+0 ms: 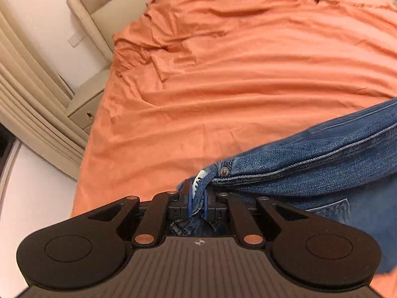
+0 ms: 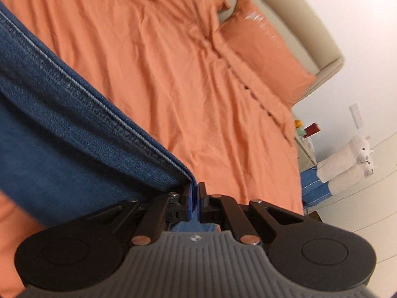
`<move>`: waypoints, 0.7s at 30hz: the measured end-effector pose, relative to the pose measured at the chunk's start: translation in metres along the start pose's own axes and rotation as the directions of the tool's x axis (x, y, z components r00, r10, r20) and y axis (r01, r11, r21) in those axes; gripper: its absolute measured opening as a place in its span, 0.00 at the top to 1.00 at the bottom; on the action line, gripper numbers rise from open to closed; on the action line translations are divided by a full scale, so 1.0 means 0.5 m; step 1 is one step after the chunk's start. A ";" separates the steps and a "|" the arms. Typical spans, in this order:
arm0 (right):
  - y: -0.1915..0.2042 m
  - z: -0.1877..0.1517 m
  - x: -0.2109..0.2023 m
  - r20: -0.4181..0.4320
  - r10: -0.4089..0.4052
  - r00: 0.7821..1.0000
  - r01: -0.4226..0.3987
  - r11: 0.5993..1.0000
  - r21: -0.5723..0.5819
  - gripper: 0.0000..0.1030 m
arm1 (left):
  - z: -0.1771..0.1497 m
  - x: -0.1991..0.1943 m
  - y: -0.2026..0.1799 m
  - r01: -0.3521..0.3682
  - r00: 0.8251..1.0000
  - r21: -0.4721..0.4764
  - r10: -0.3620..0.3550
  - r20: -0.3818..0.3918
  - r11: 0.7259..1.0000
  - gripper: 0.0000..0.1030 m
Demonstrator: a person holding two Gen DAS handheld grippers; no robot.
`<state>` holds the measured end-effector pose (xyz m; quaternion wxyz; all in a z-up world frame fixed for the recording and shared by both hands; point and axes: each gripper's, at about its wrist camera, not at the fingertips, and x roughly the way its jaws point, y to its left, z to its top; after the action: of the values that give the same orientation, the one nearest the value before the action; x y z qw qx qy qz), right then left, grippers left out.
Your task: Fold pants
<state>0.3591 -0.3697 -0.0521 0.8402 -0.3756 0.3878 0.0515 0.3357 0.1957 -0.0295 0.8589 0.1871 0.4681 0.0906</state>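
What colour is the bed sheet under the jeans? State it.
Orange bed sheet, seen best in the right wrist view; the jeans are blue denim.

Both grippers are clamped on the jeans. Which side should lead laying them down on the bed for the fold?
Probably the right. The right hand-held gripper pinches a flat seamed edge of the jeans, with open orange bedspread ahead. The left hand-held gripper holds a bunched waistband corner by the rivet, better as anchor.

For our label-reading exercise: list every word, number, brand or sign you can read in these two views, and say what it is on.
No text can be read.
Woven tag at the jeans waistband, pinched in the left hand-held gripper: dark marks, too small and creased to read.
Rivet on the jeans: any stamping too small.
Right view: none.
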 end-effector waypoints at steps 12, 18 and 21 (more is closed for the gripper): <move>0.086 0.069 0.316 -0.199 0.088 0.976 -0.111 0.988 -0.103 1.00 | 0.031 0.264 -0.081 0.029 0.988 0.060 -0.020 -0.155 0.998 0.91; 0.077 0.080 0.351 -0.206 0.105 0.973 -0.120 0.991 -0.060 0.90 | 0.025 0.256 -0.082 0.014 0.990 0.063 -0.005 -0.138 0.998 0.80; 0.038 0.085 0.327 -0.188 0.100 0.977 -0.093 0.995 0.043 0.56 | 0.023 0.218 -0.079 -0.039 0.995 0.079 0.046 -0.085 0.996 0.44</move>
<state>0.4916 -0.3611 -0.1585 0.8021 -0.3452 0.4848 0.0494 0.4037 0.1928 -0.1239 0.8278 0.2258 0.5040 0.0988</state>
